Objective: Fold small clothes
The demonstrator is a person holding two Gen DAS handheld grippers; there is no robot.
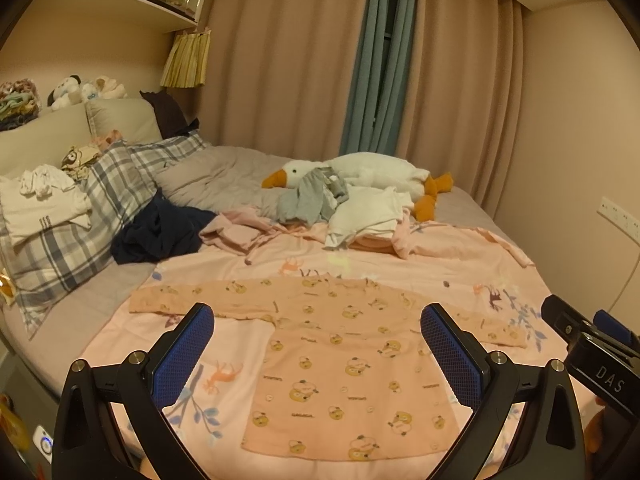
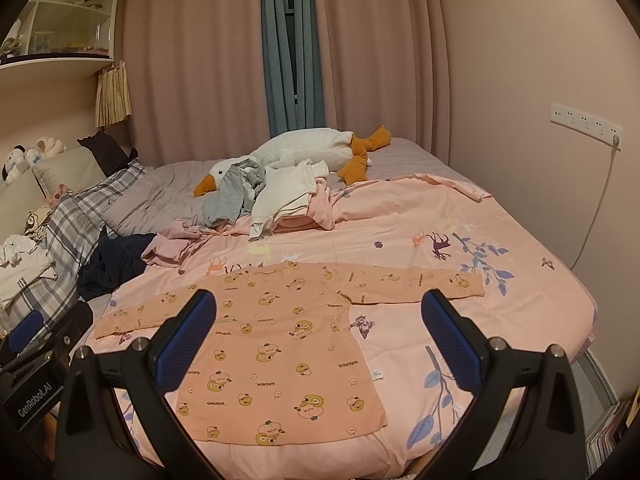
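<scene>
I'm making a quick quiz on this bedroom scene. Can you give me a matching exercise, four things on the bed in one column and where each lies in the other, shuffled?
Things:
1. peach long-sleeved top
2. goose plush
3. dark navy garment
4. white shirt with black print

Places:
A. crumpled beside the plaid pillow, at the pink sheet's edge
B. at the far end of the bed, by the curtains, with grey and white clothes on it
C. spread flat, sleeves out, just ahead of both open tongs
D. on top of the plaid pillow

Pairs: 1-C, 2-B, 3-A, 4-D
</scene>
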